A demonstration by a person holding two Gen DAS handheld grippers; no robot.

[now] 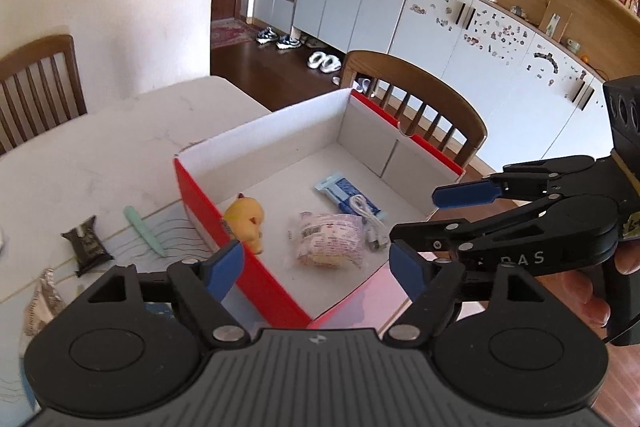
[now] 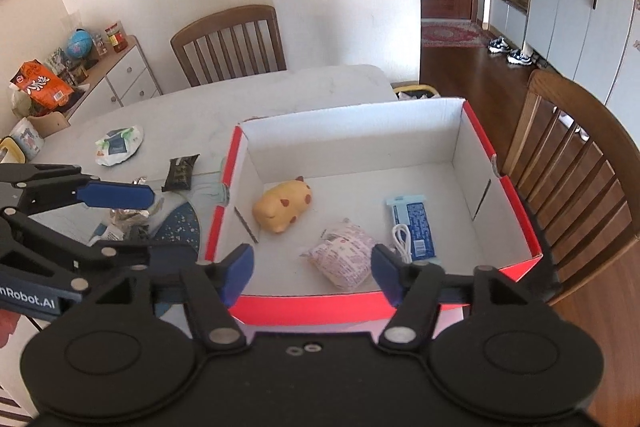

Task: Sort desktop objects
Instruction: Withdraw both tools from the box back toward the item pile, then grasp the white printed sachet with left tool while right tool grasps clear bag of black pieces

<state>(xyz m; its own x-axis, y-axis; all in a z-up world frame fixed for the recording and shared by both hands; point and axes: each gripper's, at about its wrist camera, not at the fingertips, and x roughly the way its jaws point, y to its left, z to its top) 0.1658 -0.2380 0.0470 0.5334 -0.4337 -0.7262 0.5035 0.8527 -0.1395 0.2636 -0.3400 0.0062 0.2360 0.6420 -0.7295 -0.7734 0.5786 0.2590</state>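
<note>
Right wrist: snack pack [image 2: 343, 259] in box [image 2: 352, 133], btwn open right tool [image 2: 312, 273] tips.

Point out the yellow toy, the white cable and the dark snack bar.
yellow toy [image 2: 282, 207], right wrist view, on its back
white cable [image 2: 402, 237], right wrist view, on its coil
dark snack bar [image 1: 87, 245], left wrist view, wrapper's middle

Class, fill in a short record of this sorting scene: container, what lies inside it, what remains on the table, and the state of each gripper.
Container: red cardboard box with white inside, open top, on the white marble table
Inside: yellow pig-shaped toy, pink wrapped snack packet, blue-and-white packet, white coiled cable
On table, outside box: black snack bar wrapper, mint green flat stick, silver foil wrapper, white crumpled bag
Left gripper: open, empty
Right gripper: open, empty
</note>
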